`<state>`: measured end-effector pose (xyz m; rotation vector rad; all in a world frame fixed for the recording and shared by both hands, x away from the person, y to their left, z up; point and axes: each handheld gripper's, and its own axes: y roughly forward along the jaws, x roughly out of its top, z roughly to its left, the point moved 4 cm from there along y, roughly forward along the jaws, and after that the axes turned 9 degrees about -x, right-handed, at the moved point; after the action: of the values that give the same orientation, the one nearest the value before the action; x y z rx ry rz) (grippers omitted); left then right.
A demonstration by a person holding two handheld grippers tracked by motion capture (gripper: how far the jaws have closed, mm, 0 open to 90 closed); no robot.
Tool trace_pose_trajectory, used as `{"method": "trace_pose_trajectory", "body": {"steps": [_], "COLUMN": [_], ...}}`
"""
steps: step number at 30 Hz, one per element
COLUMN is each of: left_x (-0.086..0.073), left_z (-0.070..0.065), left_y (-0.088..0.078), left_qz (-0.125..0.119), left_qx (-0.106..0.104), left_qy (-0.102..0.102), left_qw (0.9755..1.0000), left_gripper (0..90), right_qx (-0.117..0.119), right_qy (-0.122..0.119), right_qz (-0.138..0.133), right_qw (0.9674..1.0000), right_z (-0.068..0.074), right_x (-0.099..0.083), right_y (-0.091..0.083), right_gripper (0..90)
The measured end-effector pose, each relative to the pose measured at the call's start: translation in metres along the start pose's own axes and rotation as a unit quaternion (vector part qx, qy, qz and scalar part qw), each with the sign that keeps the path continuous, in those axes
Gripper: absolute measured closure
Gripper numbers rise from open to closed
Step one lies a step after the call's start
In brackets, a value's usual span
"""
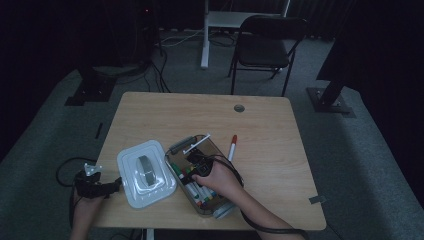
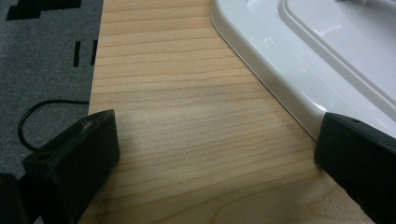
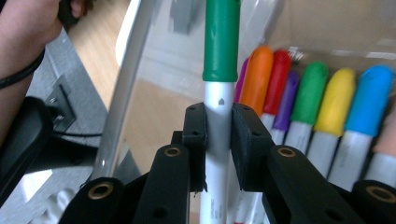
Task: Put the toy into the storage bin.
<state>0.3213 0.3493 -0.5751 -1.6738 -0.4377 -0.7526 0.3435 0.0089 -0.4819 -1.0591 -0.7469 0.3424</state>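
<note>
While clamped: right gripper (image 3: 218,126) pinches green marker (image 3: 220,42) over clear box (image 1: 214,150).
Left gripper (image 2: 210,149): open, empty.
Next: likely lower, release.

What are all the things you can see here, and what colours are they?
Table: one, light wood, centre of the room.
Box: one, clear plastic, on the table with markers inside.
Green-capped marker: one, white barrel, held over the box.
Row of markers: about seven caps, purple, orange, red, violet, green, yellow, blue, lying in the box.
Red-capped marker: one, on the table right of the box.
Lid: one, white, grey handle, left of the box.
Chair: one, dark, behind the table.
Left tongs: black, open, at the lid's left edge.
Right tongs: black, shut on the green-capped marker.
</note>
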Motion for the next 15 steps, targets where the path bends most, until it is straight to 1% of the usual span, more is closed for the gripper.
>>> {"method": "trace_pose_trajectory", "body": {"steps": [4, 6, 10, 13, 15], "left_x": [0.0, 0.0, 0.0, 0.0, 0.0], "left_z": [0.0, 0.0, 0.0, 0.0, 0.0], "left_y": [0.0, 0.0, 0.0, 0.0, 0.0], "left_qz": [-0.001, 0.0, 0.0, 0.0, 0.001], "left_qx": [-0.001, -0.001, -0.001, -0.001, -0.001], "left_qy": [-0.002, -0.001, -0.001, -0.001, -0.001], "left_qw": [1.0, 1.0, 1.0, 1.0, 1.0], "left_gripper": [0.6, 0.6, 0.7, 0.6, 0.6], "right_qx": [0.002, 0.003, -0.003, 0.0, -0.006], "right_qy": [0.0, -0.002, -0.007, -0.006, -0.007], "right_qz": [0.017, 0.033, 0.053, 0.064, 0.06], "right_qw": [0.9998, 0.9994, 0.9986, 0.998, 0.9982], "right_z": [0.0, 0.0, -0.001, -0.003, -0.004], "right_x": [-0.002, -0.003, -0.006, -0.009, -0.009], "right_y": [0.007, 0.011, 0.018, 0.02, 0.02], "right_gripper": [76.6, 76.4, 75.9, 74.9, 71.0]}}
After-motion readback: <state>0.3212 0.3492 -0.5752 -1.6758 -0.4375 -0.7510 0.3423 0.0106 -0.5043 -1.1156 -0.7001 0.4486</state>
